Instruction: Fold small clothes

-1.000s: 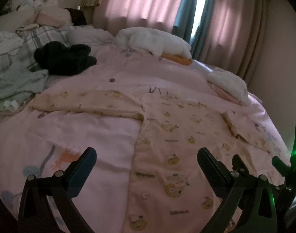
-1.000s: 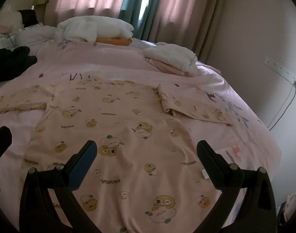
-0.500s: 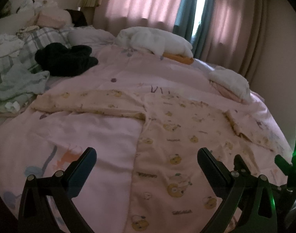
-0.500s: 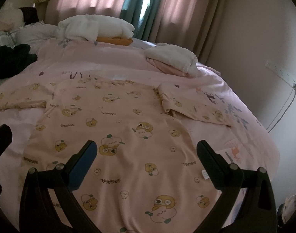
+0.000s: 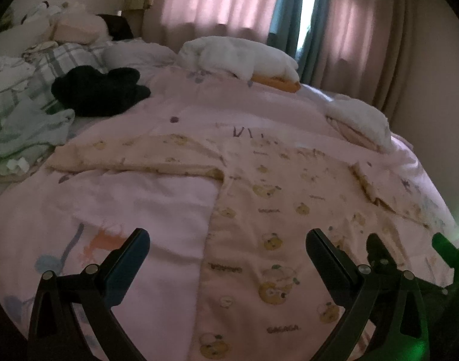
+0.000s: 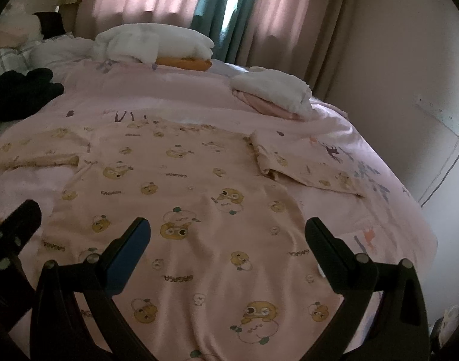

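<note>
Lying flat on the pink bedspread [image 6: 181, 90], the printed baby top [image 6: 199, 198] has both sleeves out; its hem is cut off by the frame's lower edge. Left tongs [image 5: 228, 248] and right tongs [image 6: 228, 237] hover above it, both spread wide, holding nothing. Dim light blurs the dark bundle [image 5: 100, 90] beyond the left sleeve

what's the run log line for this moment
stage: pre-grasp | shirt: flat on bed, sleeves out | left gripper: open, empty | right gripper: open, empty
</note>
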